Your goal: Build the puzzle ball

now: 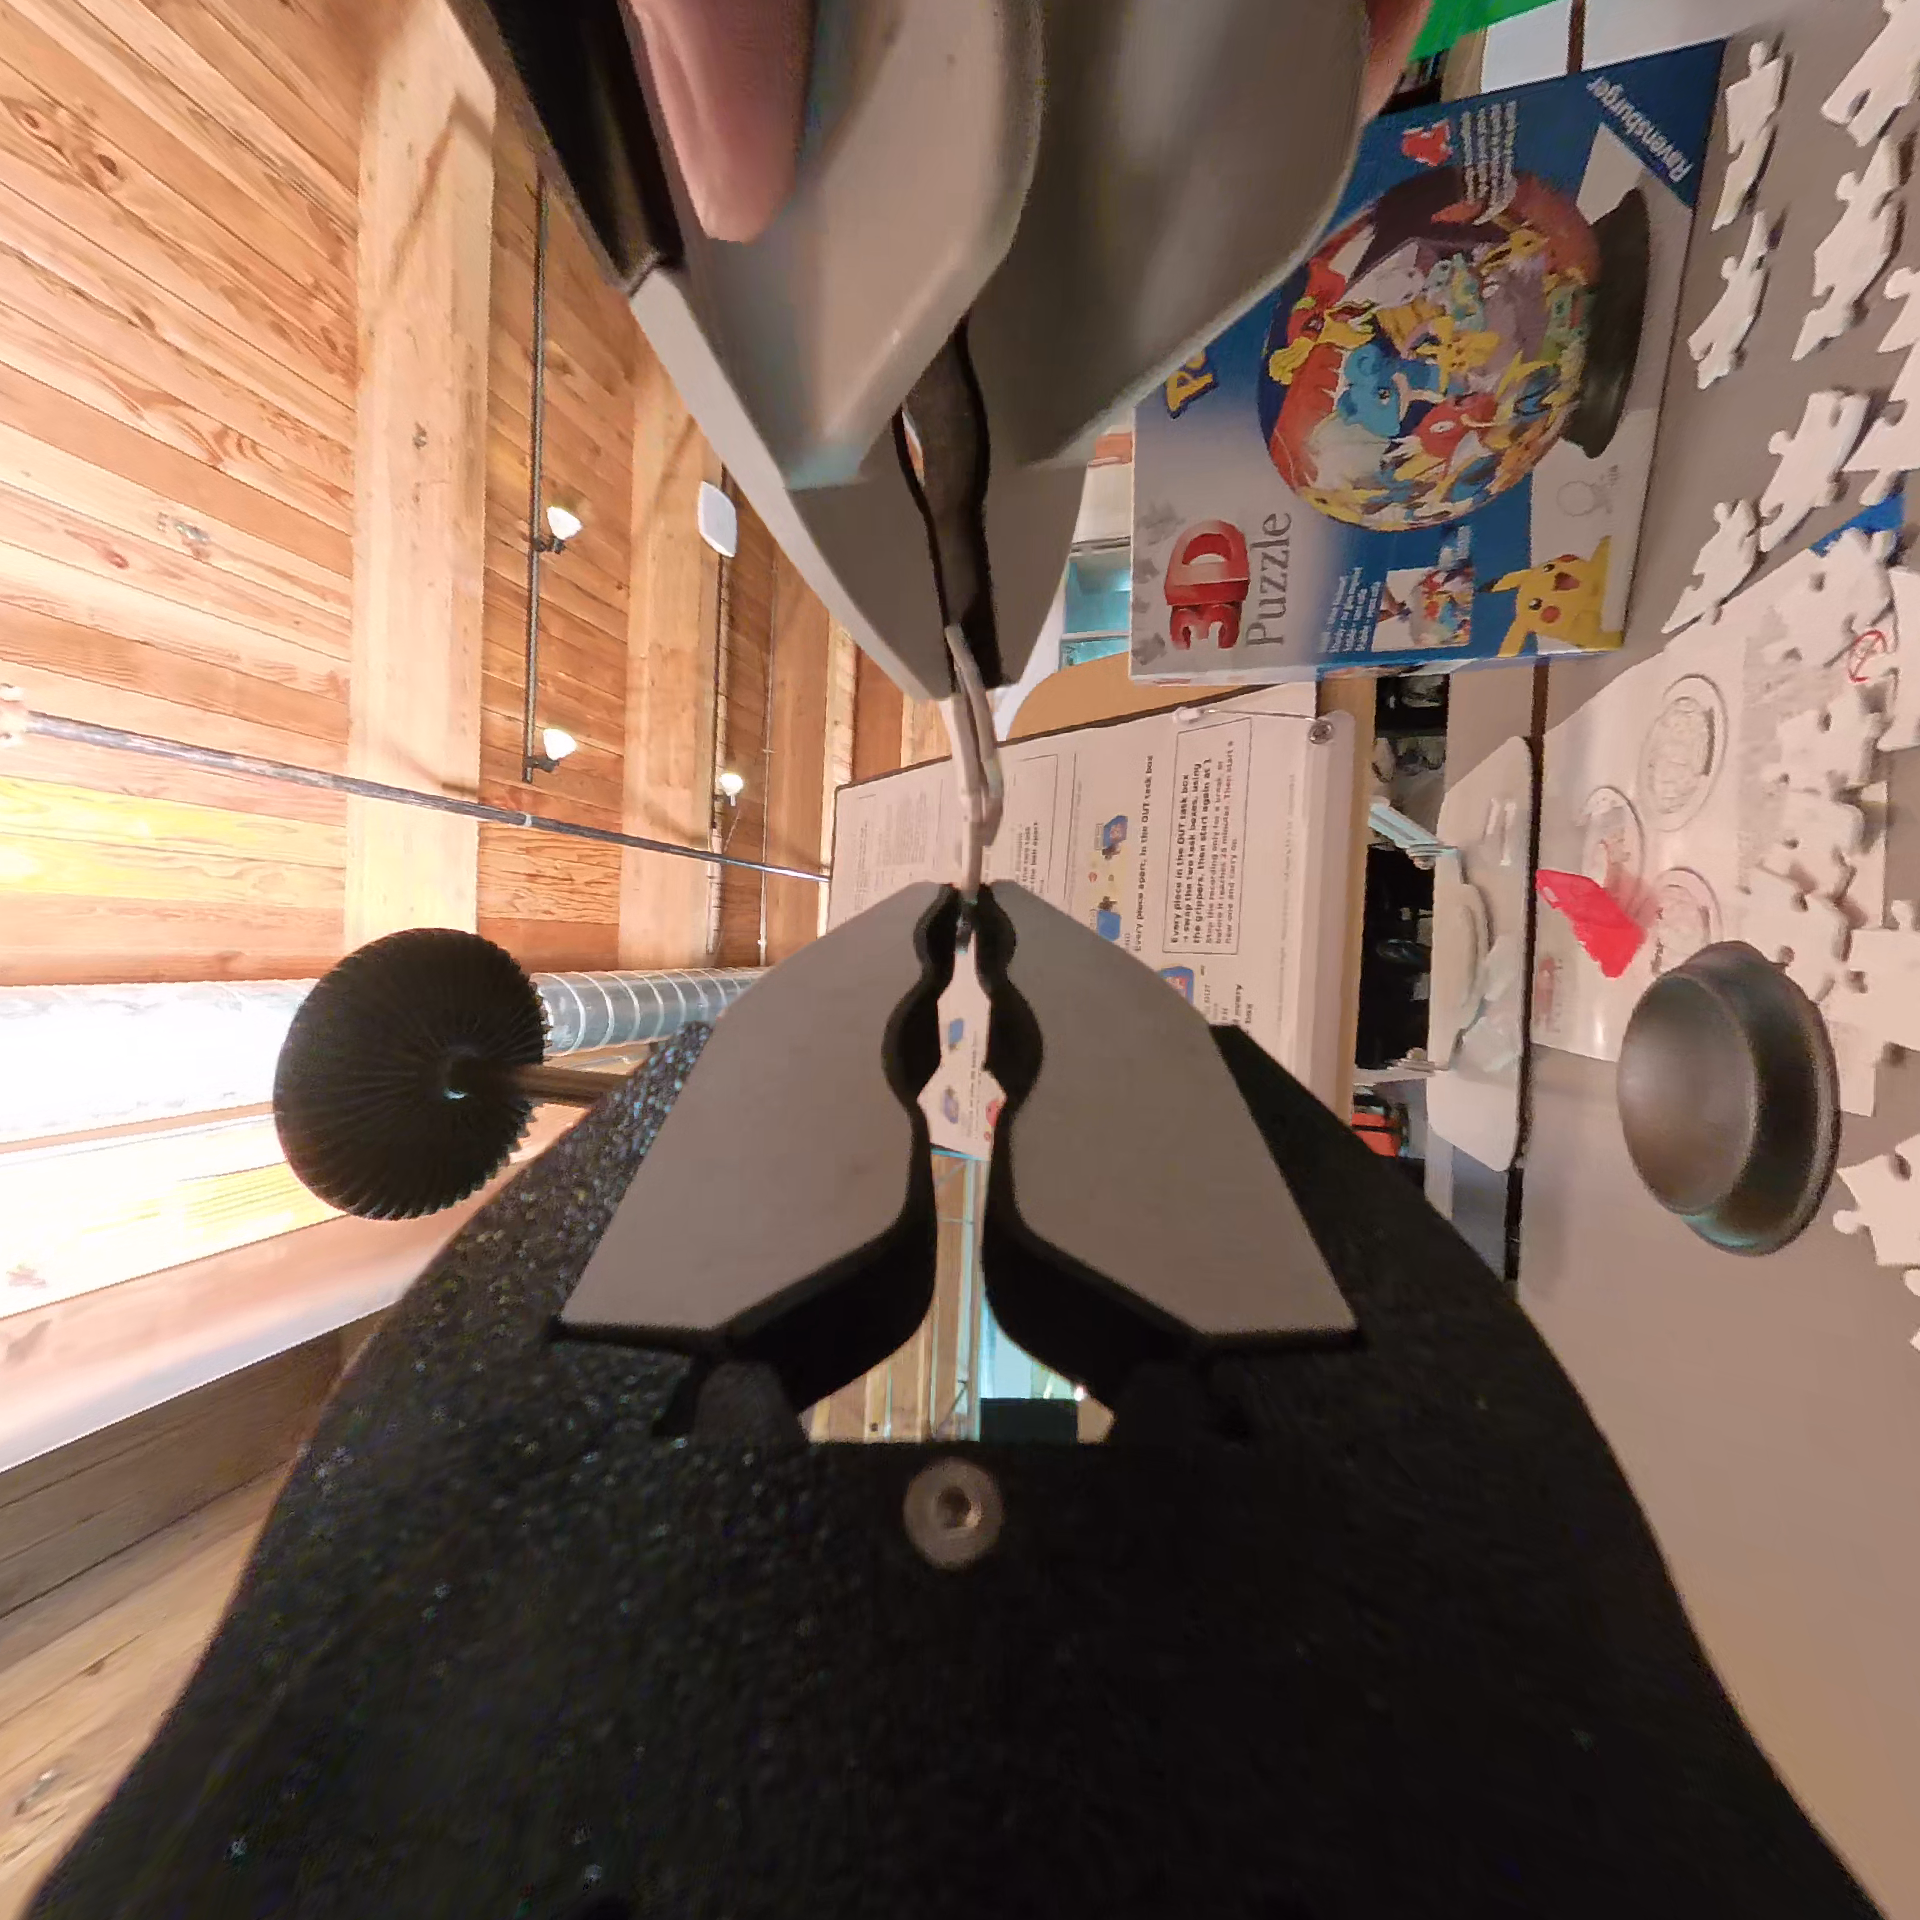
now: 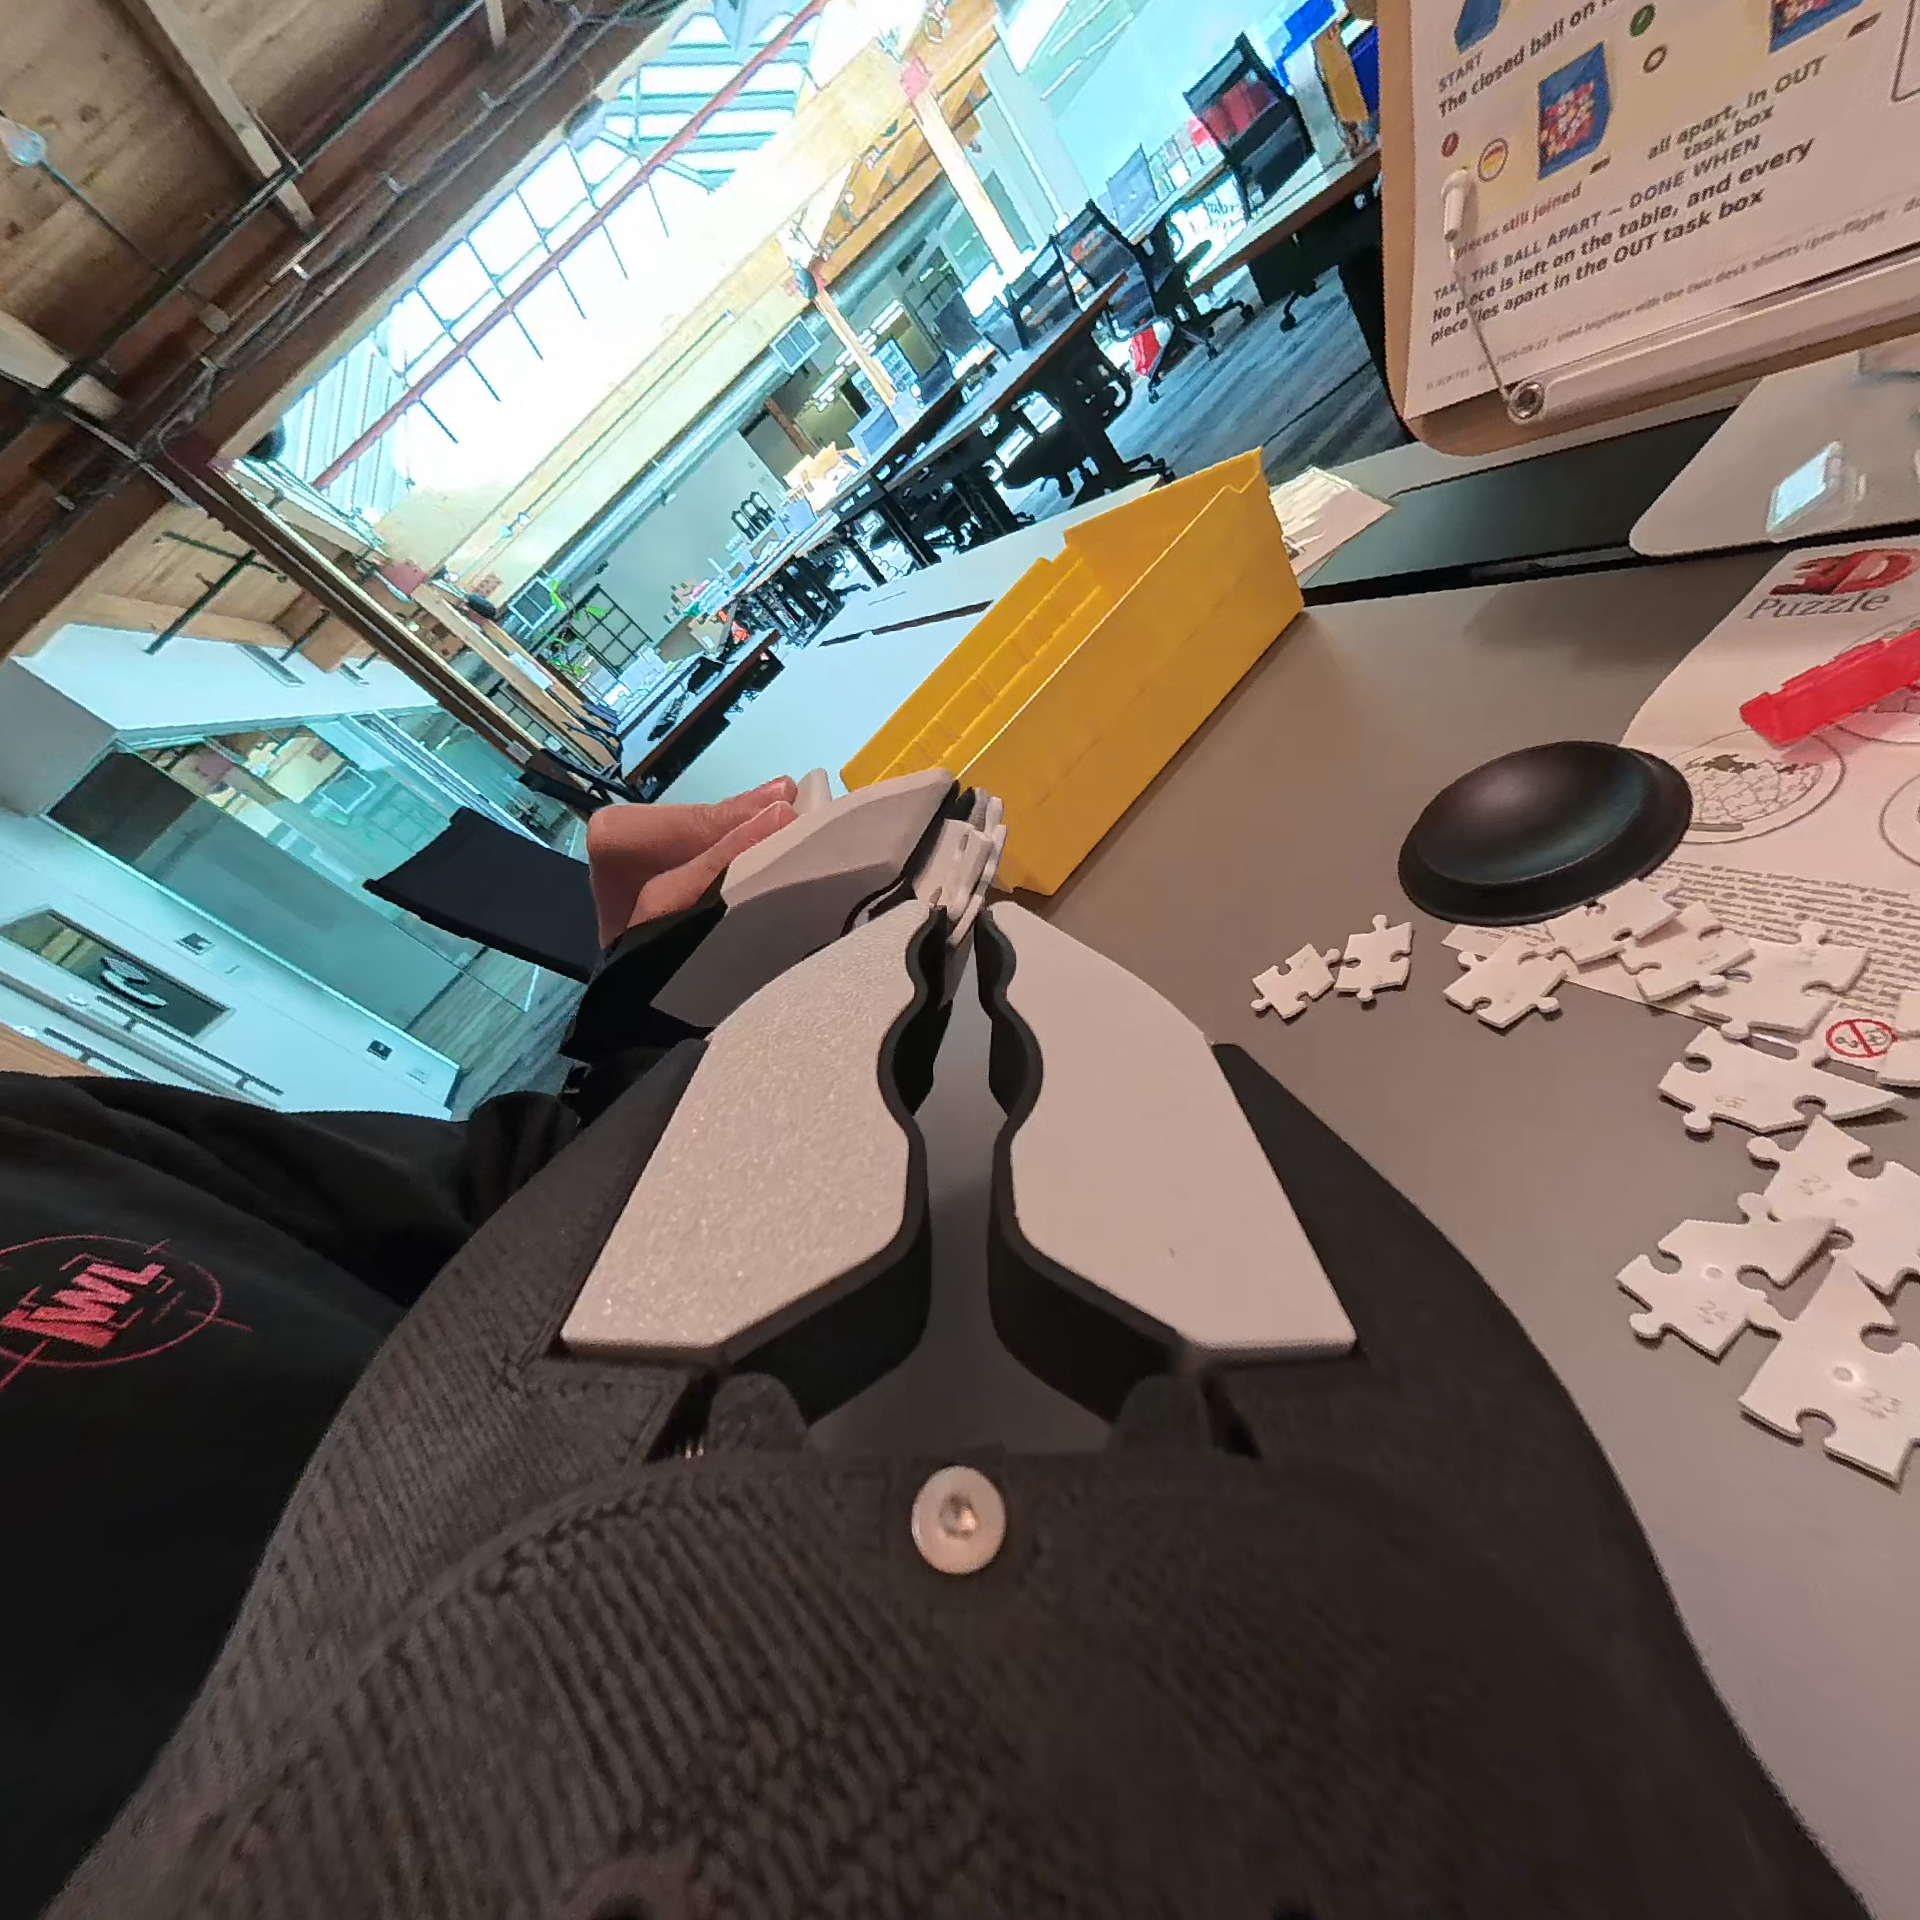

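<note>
Bridging both closed jaws: white puzzle pieces [image 1: 975,774].

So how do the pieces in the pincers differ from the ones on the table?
The held pieces hang in the air, clamped by the left gripper and right gripper; the loose pieces lie on the grey table. The held pieces look joined and curved; the loose pieces are mostly separate. Both show white backs.
</note>
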The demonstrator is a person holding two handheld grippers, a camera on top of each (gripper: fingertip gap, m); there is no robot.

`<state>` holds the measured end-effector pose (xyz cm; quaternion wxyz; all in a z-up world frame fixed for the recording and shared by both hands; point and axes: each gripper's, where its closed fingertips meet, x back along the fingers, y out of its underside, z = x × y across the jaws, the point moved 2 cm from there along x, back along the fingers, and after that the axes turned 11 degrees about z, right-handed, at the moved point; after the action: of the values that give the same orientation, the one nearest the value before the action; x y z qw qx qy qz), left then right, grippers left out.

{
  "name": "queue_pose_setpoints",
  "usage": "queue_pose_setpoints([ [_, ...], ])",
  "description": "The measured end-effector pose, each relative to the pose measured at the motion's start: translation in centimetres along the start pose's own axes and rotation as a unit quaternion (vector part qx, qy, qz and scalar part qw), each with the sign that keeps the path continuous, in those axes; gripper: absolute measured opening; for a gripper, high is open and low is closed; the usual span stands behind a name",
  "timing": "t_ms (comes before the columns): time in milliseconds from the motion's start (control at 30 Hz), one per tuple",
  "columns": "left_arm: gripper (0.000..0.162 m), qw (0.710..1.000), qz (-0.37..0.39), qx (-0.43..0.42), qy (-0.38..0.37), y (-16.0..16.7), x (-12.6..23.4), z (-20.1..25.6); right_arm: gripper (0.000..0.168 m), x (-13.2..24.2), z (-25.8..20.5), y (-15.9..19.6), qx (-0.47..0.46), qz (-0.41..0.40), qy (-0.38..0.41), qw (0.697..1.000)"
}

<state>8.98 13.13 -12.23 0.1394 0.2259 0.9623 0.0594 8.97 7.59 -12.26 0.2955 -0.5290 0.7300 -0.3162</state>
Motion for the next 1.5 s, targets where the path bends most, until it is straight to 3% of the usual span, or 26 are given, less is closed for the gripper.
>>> queue_pose_setpoints([
  [200, 0.003, 1.000, -0.002, -0.008, 0.005, -0.1, 0.1, 0.3, 0.003, 0.4, 0.7, -0.5, 0.014, 0.016, 0.022, 1.000],
  [400, 0.001, 0.999, -0.028, 0.030, 0.007, 1.0, 0.3, 0.0, 0.002, 1.9, 2.0, -2.5, 0.013, 0.083, 0.044, 0.995],
  [600, 0.001, 0.998, -0.044, 0.036, 0.018, 1.8, 0.2, 0.6, 0.002, 2.7, 3.0, -2.8, -0.049, 0.111, 0.037, 0.992],
  [700, 0.001, 0.997, -0.055, 0.046, 0.030, 2.3, 0.3, 1.1, 0.002, 3.4, 3.4, -3.7, -0.096, 0.162, 0.027, 0.982],
  [933, 0.001, 0.993, -0.076, 0.073, 0.044, 3.1, 0.6, 1.9, 0.002, 7.3, 6.7, -5.9, -0.174, 0.316, 0.089, 0.928],
  [1067, 0.001, 0.992, -0.078, 0.079, 0.053, 3.0, 0.7, 2.5, 0.002, 10.7, 8.3, -6.6, -0.150, 0.390, 0.168, 0.893],
  [1233, 0.001, 0.990, -0.081, 0.094, 0.062, 2.8, 0.7, 3.1, 0.002, 15.4, 9.4, -6.1, -0.121, 0.420, 0.265, 0.860],
  [1500, 0.001, 0.986, -0.091, 0.122, 0.067, 3.4, 0.9, 4.1, 0.002, 27.4, 11.3, -1.8, -0.082, 0.404, 0.473, 0.779],
])
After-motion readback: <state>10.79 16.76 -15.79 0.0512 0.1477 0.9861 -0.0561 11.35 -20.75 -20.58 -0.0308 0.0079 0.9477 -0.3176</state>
